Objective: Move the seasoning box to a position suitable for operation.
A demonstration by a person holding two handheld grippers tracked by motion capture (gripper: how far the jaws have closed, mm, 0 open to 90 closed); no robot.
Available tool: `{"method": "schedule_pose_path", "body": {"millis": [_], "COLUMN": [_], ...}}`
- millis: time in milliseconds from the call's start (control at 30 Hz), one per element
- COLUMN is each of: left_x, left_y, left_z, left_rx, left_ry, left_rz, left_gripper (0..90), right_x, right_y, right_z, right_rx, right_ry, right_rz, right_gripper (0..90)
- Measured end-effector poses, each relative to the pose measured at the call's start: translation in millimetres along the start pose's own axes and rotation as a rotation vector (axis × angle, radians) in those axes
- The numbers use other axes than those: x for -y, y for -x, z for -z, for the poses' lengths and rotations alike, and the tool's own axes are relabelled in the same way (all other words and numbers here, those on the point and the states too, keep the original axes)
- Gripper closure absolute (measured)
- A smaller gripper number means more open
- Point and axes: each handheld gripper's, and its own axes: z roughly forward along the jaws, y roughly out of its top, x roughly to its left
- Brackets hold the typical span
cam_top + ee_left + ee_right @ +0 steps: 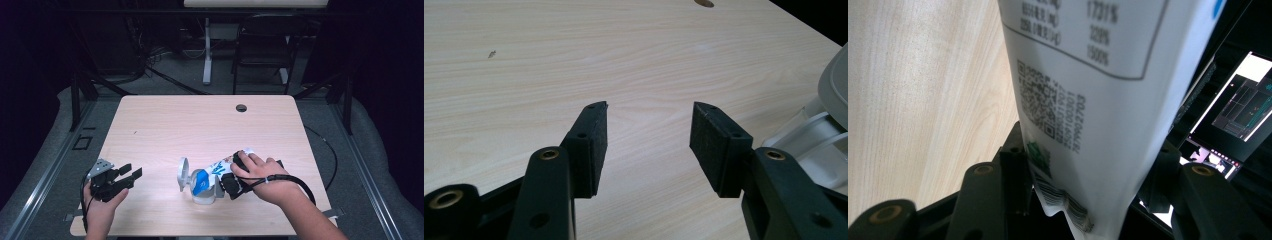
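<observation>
A white pouch [220, 167] with blue print lies tilted near the table's front, its lower end resting in a white plastic holder [202, 192] with a ring handle. My right gripper [231, 172] is shut on the pouch's upper part. In the right gripper view the pouch [1098, 90] shows a QR code and a printed table, and it sits between the right gripper's [1088, 165] two black jaws. At the front left, my left gripper [132, 170] is held just above the table, open and with nothing in it. In its own view the left gripper [649, 112] faces bare wood, with the white holder [829, 125] at the right edge.
The light wooden table [175, 120] has a round cable hole [241, 108] near its far edge. A dark chair [265, 45] and a white desk leg [207, 55] stand beyond it. A lit monitor [1243, 105] shows behind the pouch in the right gripper view.
</observation>
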Motion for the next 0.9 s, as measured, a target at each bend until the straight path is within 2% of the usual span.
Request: {"method": "schedule_pose_path", "body": {"millis": [400, 533, 900], "left_x": [-0.1, -0.1, -0.3], "left_y": [0.0, -0.4, -0.3], "left_z": [0.2, 0.3, 0.6], "left_rx": [0.0, 0.0, 0.0], "left_ry": [0.0, -0.002, 0.0], "left_rz": [0.0, 0.001, 0.0], "left_gripper": [49.8, 49.8, 49.8], "right_x": [0.9, -0.4, -0.3], "right_y": [0.2, 1.3, 0.7], "right_z": [0.0, 1.6, 0.9], "right_rx": [0.002, 0.016, 0.016], "right_ry": [0.004, -0.018, -0.004], "right_rz": [0.005, 0.031, 0.028], "right_gripper": [50.7, 51.1, 51.6]}}
